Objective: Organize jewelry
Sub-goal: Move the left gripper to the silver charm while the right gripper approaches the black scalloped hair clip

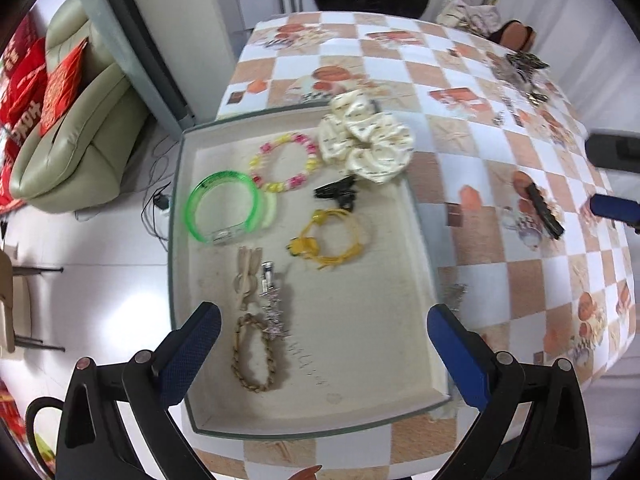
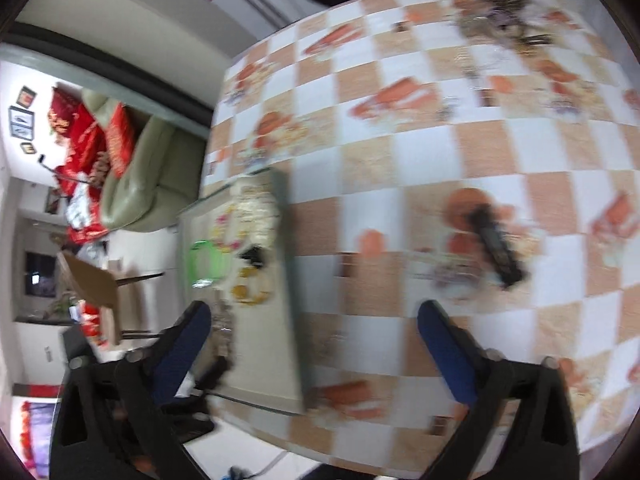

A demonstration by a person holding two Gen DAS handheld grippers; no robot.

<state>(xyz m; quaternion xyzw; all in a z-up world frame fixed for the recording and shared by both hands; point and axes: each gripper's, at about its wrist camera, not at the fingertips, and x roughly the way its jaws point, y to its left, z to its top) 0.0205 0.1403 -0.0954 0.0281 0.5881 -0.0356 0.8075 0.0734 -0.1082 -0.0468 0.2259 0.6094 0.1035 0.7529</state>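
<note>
A: Left claw (image 1: pixel 324 344) is spread wide over the near end of the tray (image 1: pixel 424 240), blue pads empty, nothing between them.

B: And under it, nearest in, a braided tan band (image 1: pixel 254 354) beside a silver clip (image 1: pixel 274 308), both on the tray floor toward its near left side.

A: Just past those, a beige clip (image 1: pixel 247 280). Then mid-tray, the yellow tie (image 1: pixel 330 242), with a black clip (image 1: pixel 338 194) right beyond it.

B: On the left edge, the green bangle (image 1: pixel 224 210), touching a bead bracelet (image 1: pixel 284 168) in pink and yellow behind it.

A: Far right corner of the tray has the cream scrunchie (image 1: pixel 366 142), hanging over the rim.

B: The tray itself sits at the bench's (image 1: pixel 480 168) near left corner, on the checked cloth.

A: Over to the right claw (image 2: pixel 316 344): jaws wide apart too, gripping nothing. The picture is badly smeared.

B: It's over bare cloth just right of the tray's right rim. Out ahead of it a black barrette (image 2: pixel 498 246) lies alone on the bench, well apart from the tray.

A: And at the far right corner of the bench, a dark pile (image 2: pixel 504 8) of more pieces, too blurred to sort out.
</note>
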